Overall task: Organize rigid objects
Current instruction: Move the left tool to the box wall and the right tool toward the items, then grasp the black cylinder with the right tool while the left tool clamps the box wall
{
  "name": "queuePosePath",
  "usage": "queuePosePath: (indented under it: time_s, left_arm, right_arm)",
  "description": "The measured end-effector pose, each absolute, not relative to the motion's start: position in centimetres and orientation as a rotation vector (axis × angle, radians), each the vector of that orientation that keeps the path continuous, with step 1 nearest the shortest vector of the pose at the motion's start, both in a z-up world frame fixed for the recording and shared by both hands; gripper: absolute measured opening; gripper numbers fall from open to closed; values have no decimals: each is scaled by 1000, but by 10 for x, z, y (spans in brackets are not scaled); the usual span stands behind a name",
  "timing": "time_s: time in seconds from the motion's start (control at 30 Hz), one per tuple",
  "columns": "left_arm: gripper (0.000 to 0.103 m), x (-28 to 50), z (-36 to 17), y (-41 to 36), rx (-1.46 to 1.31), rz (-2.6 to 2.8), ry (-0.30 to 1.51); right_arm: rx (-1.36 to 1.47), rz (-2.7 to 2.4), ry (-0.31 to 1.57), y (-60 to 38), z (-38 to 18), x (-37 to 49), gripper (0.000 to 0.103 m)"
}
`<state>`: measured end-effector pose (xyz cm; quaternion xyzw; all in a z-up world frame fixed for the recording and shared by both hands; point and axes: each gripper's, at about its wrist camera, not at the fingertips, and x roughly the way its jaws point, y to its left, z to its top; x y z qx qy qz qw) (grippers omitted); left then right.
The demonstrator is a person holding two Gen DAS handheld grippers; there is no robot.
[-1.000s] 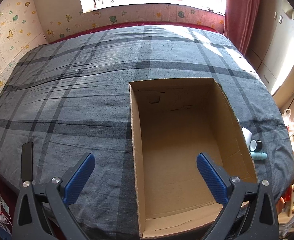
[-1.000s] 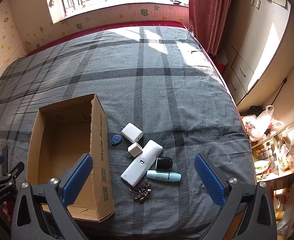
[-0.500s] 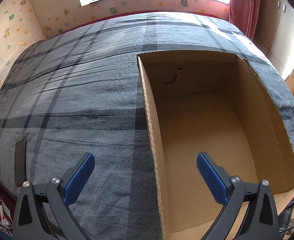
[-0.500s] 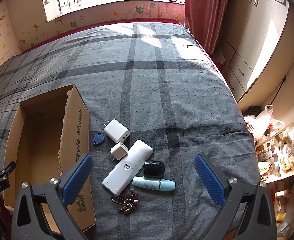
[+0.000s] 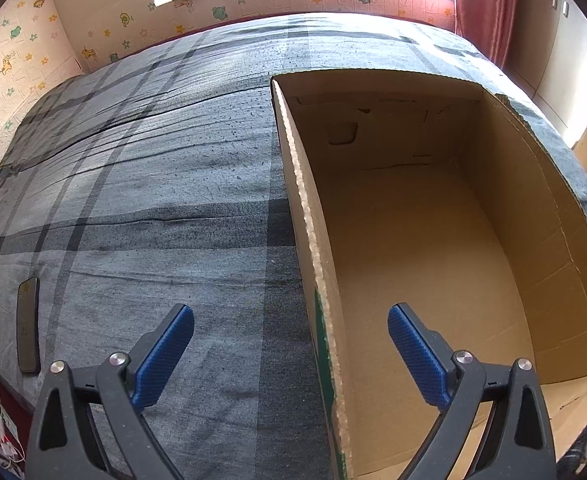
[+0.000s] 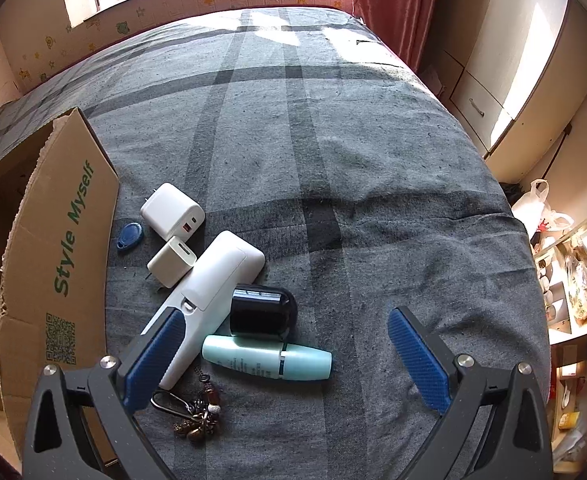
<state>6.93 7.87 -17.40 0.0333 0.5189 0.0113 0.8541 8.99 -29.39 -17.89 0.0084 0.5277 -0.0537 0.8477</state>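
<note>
An open, empty cardboard box lies on the plaid bed; its side with green lettering shows in the right wrist view. My left gripper is open, straddling the box's left wall. My right gripper is open above a pile: a white remote, a black case, a mint tube, two white chargers, a blue key fob and a keychain.
A dark phone lies near the bed's left front edge. Cabinets and cluttered shelves stand to the right of the bed. A red curtain hangs at the back right.
Both grippers have moved forward and lower. The box now fills more of the left view; the pile sits closer under the right gripper. Both stay open.
</note>
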Motion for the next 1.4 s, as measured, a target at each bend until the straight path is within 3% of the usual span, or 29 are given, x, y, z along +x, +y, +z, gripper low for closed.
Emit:
queuePosePath:
  time_s: [0.1, 0.27, 0.37, 0.53, 0.7, 1.13, 1.4]
  left_arm:
    - [88, 69, -177, 76, 89, 23, 1097]
    - [83, 69, -178, 77, 79, 13, 1100]
    - [72, 69, -178, 78, 72, 9, 1105]
    - [36, 70, -178, 77, 39, -21, 1111]
    - [21, 71, -177, 71, 36, -66, 1108]
    - [19, 71, -180, 72, 26, -58, 1114]
    - [19, 70, -179, 71, 22, -60, 1108]
  right_arm:
    - [35, -112, 1115, -299, -187, 91, 103]
    - [53, -119, 1124, -303, -192, 93, 103]
    - [62, -117, 1121, -304, -191, 92, 103]
    - [58, -118, 1116, -304, -188, 92, 103]
    - [57, -118, 1113, -305, -186, 93, 103]
    - [35, -96, 1122, -298, -190, 105, 102]
    - [68, -69, 1206, -302, -214, 120, 82]
